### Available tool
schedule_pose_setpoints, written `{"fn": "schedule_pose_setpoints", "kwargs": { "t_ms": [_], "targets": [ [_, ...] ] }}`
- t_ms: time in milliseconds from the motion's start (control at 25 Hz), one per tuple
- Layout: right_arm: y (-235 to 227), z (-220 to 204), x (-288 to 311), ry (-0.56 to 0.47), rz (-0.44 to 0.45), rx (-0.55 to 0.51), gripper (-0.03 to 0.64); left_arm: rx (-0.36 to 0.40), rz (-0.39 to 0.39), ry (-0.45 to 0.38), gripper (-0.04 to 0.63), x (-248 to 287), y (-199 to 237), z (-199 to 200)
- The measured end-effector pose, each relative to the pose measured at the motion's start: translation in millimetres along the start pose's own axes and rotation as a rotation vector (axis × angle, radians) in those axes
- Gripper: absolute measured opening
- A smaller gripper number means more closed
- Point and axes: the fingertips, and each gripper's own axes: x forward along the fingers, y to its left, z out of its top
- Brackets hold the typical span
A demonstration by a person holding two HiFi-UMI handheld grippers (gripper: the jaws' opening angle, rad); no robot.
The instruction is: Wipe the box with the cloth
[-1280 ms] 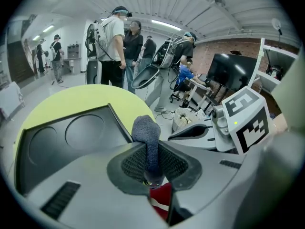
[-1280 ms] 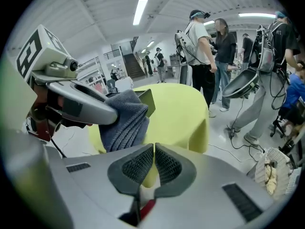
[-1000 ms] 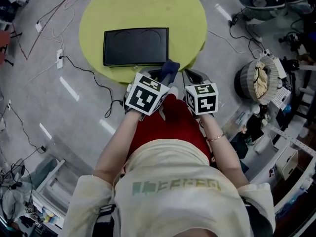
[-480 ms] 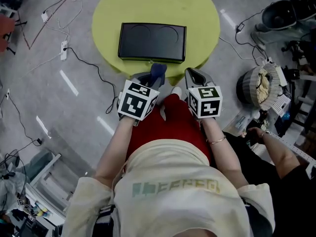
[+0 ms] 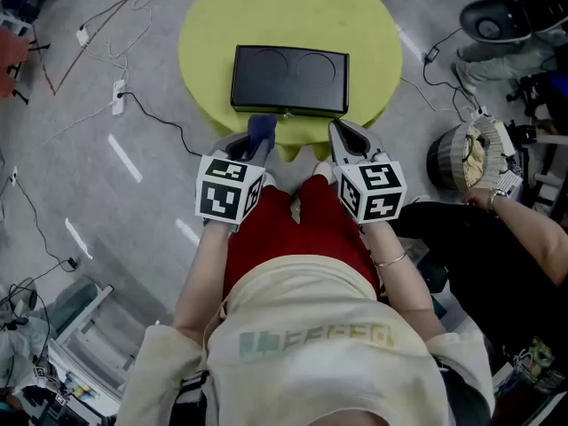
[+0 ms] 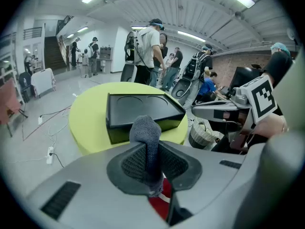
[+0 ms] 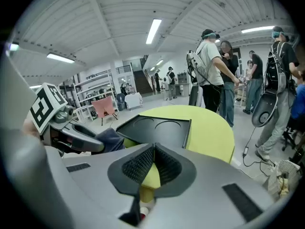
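Matt black box (image 5: 289, 80), seemingly plastic, on smooth matt yellow-green worktop (image 5: 204, 34); rough knitted dark-blue cloth (image 6: 146, 130) between black ribbed pads (image 6: 132, 165) of smooth grey plastic left tongs (image 6: 149, 150).

Both of the person's forearms reach forward and down from the torso, roughly parallel, elbows tucked in at the sides. The left forearm (image 5: 204, 269) ends in the left gripper (image 5: 251, 140), its marker cube (image 5: 229, 190) turned up and slightly outward. Its jaws are pressed onto a fold of blue-grey cloth (image 5: 261, 127), which pokes up past the pads. The right forearm (image 5: 397, 269), a thin bracelet (image 5: 390, 259) at the wrist, carries the right gripper (image 5: 341, 131) level with the left and a little apart from it. Its jaws seem to meet at the tips with nothing between them, though lower down a narrow gap shows.
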Motion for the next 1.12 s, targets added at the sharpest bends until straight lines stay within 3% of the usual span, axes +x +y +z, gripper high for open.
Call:
{"fn": "schedule_pose_setpoints", "kwargs": {
  "t_ms": [640, 1120],
  "targets": [
    [66.8, 29.4, -14.5, -0.122, 0.016, -0.01, 0.038, 0.022, 0.055, -0.185, 0.064, -58.8, 39.8, 16.2],
    [80.7, 58.1, -49.6, -0.277, -0.001, -0.015, 0.038, 0.047, 0.058, -0.428, 0.064, -106.6, 28.7, 47.6]
  ]
}}
